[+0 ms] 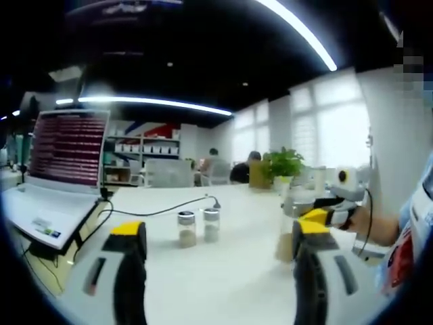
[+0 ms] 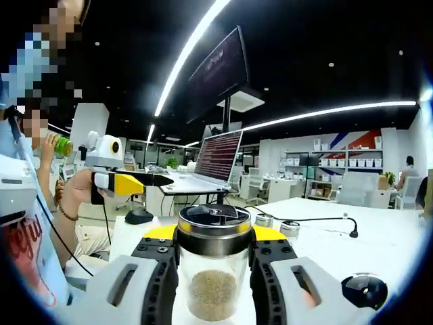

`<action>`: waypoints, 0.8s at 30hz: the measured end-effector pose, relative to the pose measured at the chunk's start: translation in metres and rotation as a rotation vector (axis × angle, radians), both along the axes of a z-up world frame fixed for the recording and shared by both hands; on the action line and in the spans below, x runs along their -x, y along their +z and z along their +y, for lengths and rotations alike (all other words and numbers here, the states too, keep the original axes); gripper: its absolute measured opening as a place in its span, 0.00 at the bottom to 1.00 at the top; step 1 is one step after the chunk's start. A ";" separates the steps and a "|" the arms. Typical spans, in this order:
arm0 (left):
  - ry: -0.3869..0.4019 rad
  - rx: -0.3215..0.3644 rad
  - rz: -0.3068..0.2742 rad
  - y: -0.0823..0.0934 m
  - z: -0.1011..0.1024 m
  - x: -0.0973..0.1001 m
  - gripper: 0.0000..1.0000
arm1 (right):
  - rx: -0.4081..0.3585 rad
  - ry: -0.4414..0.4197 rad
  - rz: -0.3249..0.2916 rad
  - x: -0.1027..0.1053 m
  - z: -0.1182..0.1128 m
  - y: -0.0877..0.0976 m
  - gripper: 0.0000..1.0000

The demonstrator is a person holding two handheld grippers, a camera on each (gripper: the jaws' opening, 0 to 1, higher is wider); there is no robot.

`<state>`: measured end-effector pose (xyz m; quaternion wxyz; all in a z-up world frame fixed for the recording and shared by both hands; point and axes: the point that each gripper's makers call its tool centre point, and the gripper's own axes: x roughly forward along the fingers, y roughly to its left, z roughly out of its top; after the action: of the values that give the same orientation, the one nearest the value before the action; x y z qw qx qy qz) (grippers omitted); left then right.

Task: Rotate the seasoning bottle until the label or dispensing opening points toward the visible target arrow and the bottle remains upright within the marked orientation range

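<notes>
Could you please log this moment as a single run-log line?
right gripper: shut on seasoning bottle, upright | left gripper: open, empty | two small jars on table

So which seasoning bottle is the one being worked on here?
On the white table with the laptop, it is the glass bottle clamped between the right gripper's jaws. Unlike the two small jars standing free mid-table, it is held and has a dark lid.

Open office, dark ceiling with light strips [image 1: 298, 27]. Bright windows [image 1: 338, 128] at right, shelves [image 1: 139, 152] left of centre, chairs [image 2: 355, 189] at right, a plant [image 1: 283, 164] mid-frame on the white surface [image 1: 223, 271].
</notes>
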<state>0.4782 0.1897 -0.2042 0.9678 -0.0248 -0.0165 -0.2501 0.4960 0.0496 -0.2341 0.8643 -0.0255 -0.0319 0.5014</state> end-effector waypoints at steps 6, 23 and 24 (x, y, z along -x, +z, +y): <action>0.007 0.003 -0.003 0.001 0.002 0.000 0.94 | 0.004 -0.076 0.006 -0.011 -0.006 -0.024 0.38; -0.008 -0.005 0.007 -0.001 -0.006 -0.002 0.94 | -0.061 -0.204 0.006 -0.036 -0.021 -0.033 0.40; -0.010 -0.005 0.007 -0.002 -0.007 -0.001 0.94 | -0.067 -0.212 0.012 -0.037 -0.021 -0.032 0.40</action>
<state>0.4796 0.1832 -0.2058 0.9667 -0.0235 -0.0124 -0.2547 0.5325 0.0281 -0.2665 0.9130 0.0032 -0.0409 0.4058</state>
